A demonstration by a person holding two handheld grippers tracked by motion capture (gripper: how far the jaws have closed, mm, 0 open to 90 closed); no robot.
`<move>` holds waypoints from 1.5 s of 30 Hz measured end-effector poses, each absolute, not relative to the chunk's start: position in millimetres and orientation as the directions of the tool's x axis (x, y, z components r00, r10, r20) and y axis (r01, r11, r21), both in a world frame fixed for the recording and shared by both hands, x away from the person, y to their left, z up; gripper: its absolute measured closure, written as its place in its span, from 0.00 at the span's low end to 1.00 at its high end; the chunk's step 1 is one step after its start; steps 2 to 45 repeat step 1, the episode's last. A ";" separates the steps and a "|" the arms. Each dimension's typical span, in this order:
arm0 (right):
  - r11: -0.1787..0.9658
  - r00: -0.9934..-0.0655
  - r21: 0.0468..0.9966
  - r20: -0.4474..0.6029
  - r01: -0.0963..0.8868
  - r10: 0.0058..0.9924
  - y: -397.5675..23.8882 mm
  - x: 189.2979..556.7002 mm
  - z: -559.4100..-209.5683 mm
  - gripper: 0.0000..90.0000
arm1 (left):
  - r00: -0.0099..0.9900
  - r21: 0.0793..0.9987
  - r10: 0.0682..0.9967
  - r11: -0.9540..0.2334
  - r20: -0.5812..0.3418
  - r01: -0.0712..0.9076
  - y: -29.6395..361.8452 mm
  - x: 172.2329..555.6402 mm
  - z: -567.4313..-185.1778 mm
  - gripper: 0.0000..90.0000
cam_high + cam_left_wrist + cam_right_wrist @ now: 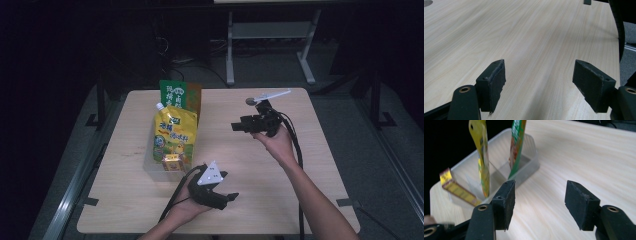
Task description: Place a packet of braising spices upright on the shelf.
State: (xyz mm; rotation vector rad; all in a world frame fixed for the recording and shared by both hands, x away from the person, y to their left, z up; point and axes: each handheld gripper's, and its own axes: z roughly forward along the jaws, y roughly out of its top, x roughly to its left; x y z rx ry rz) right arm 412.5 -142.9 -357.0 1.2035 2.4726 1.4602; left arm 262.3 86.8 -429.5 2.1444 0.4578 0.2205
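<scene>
Pale wooden table on grey floor, white metal frame behind (dark room beyond).

In your right gripper view, the yellow pouch and green packet are cut off at the top edge. The small yellow box is blurred; its print is unreadable.

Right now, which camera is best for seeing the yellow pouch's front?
The high view: the yellow pouch faces that camera, standing in the clear bin. The right gripper view catches it edge-on, thin. The left gripper view looks across bare table.
</scene>
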 end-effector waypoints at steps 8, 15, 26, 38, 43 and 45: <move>0.269 -0.700 0.753 0.331 0.600 0.633 -146.9 408.6 -357.2 0.45 | 0.916 0.816 0.401 -0.527 -0.008 0.238 87.2 261.9 -428.9 0.29; 0.269 -0.700 0.753 0.331 0.600 0.633 -146.9 408.6 -357.2 0.45 | 0.916 0.816 0.401 -0.527 -0.008 0.238 87.2 261.9 -428.9 0.29; 0.269 -0.700 0.753 0.331 0.600 0.633 -146.9 408.6 -357.2 0.45 | 0.916 0.816 0.401 -0.527 -0.008 0.238 87.2 261.9 -428.9 0.29; 0.269 -0.700 0.753 0.331 0.600 0.633 -146.9 408.6 -357.2 0.45 | 0.916 0.816 0.401 -0.527 -0.008 0.238 87.2 261.9 -428.9 0.29; 0.269 -0.700 0.753 0.331 0.600 0.633 -146.9 408.6 -357.2 0.45 | 0.916 0.816 0.401 -0.527 -0.008 0.238 87.2 261.9 -428.9 0.29; 0.269 -0.700 0.753 0.331 0.600 0.633 -146.9 408.6 -357.2 0.45 | 0.916 0.816 0.401 -0.527 -0.008 0.238 87.2 261.9 -428.9 0.29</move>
